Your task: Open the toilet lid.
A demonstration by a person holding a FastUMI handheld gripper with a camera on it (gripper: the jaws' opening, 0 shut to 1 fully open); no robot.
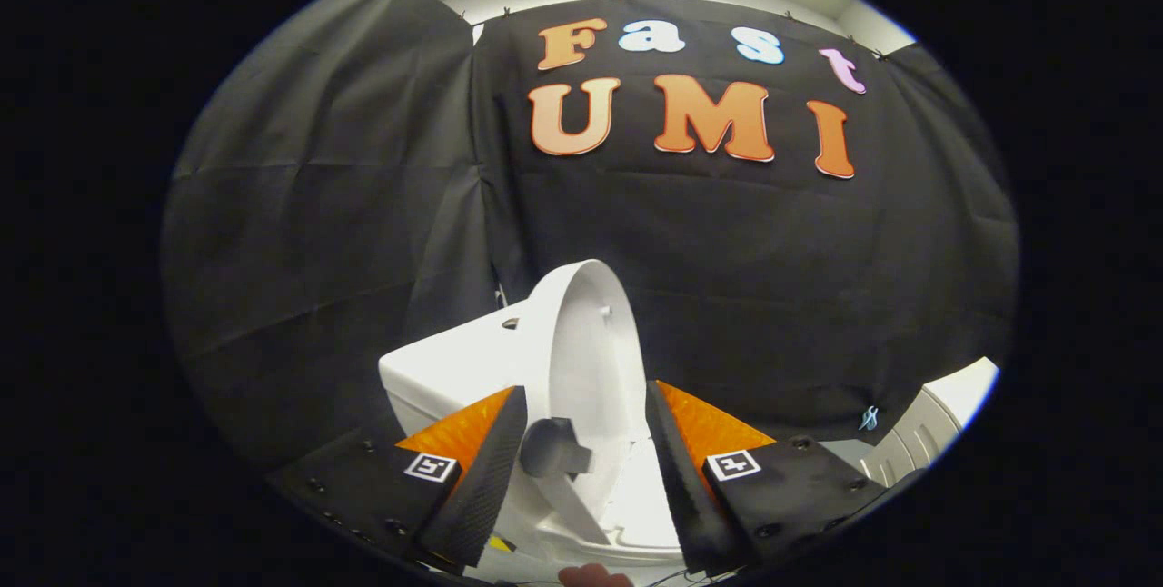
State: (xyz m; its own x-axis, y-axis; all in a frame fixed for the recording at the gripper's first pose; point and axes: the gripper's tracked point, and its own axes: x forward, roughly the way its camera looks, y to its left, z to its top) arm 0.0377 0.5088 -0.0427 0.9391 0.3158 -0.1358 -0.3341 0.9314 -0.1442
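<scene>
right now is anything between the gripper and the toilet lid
Nothing visible. The open gripper has the raised toilet lid just ahead, between its fingers, leaning toward the tank.

White toilet [472, 369] (lid [586, 342] raised)

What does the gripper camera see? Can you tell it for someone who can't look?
A white toilet lid stands raised, leaning back toward the tank. The open tongs sit on either side of it, not touching. Black cloth hangs behind.
</scene>
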